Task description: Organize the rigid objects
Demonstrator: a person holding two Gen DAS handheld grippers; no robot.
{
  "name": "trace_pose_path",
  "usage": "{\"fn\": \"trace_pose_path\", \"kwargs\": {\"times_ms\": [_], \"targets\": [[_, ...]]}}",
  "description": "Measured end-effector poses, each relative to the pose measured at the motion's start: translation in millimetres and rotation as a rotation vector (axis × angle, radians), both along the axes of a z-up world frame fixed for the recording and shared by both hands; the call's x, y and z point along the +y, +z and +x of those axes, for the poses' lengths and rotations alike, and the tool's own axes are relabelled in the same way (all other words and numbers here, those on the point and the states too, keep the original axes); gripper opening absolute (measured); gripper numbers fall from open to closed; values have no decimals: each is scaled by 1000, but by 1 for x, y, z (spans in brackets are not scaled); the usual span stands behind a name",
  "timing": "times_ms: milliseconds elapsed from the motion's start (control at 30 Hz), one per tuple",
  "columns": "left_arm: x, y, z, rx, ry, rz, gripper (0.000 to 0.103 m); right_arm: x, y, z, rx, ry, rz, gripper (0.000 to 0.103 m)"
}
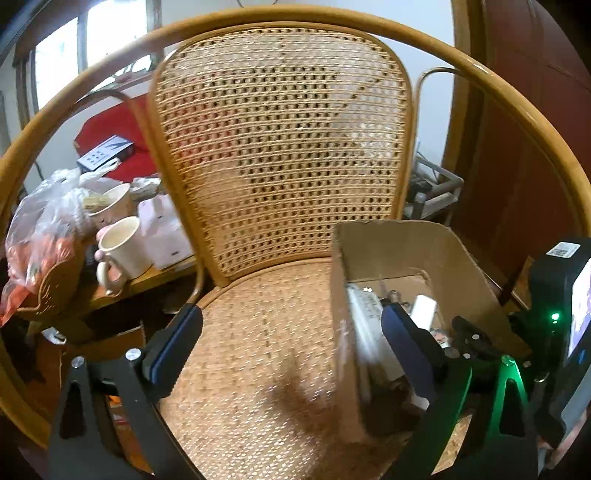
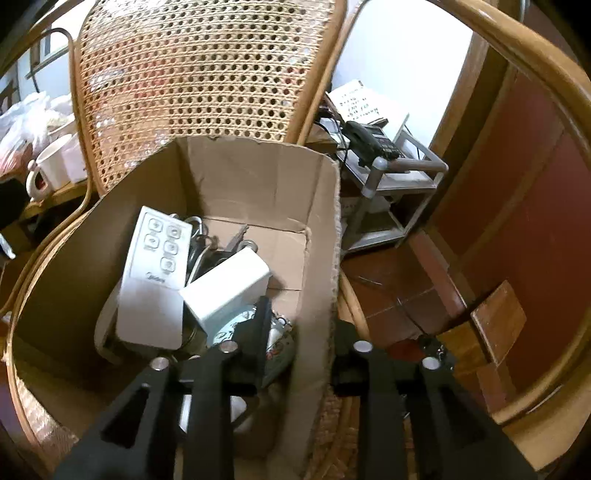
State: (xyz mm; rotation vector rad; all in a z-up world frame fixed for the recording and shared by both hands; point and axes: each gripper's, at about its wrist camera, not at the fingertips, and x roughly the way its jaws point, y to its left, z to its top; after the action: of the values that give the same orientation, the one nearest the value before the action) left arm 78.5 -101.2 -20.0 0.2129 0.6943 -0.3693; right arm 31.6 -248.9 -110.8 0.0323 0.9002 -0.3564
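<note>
A cardboard box (image 1: 424,243) stands on the right of a rattan chair seat (image 1: 258,350). In the right wrist view the box (image 2: 258,184) holds a white remote control (image 2: 155,277), a white rectangular block (image 2: 229,291) and keys and metal bits. My right gripper (image 2: 301,343) is shut on the box's right wall (image 2: 317,295), one finger inside, one outside. My left gripper (image 1: 291,332) is open and empty above the seat, its right finger (image 1: 406,339) inside the box. The right gripper also shows in the left wrist view (image 1: 476,339).
A side table at left carries white mugs (image 1: 122,251), a plastic bag (image 1: 44,229) and a white box. A small shelf with a black telephone (image 2: 373,142) stands right of the chair. The chair's wooden armrest hoop (image 1: 295,14) rings the seat. Red tile floor lies to the right.
</note>
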Motion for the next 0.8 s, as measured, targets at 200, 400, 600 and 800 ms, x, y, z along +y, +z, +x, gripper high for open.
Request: {"fn": "trace_pose_path", "kwargs": {"times_ms": [200, 400, 600, 800], "targets": [[26, 7, 1, -11, 59, 11, 97, 11, 22, -13, -80, 31, 15, 71], [50, 18, -8, -50, 87, -19, 98, 19, 45, -27, -160, 47, 26, 92], [71, 30, -32, -124, 94, -66, 103, 29, 56, -41, -175, 81, -17, 92], [84, 32, -57, -179, 83, -78, 103, 30, 73, -67, -230, 89, 50, 93]]}}
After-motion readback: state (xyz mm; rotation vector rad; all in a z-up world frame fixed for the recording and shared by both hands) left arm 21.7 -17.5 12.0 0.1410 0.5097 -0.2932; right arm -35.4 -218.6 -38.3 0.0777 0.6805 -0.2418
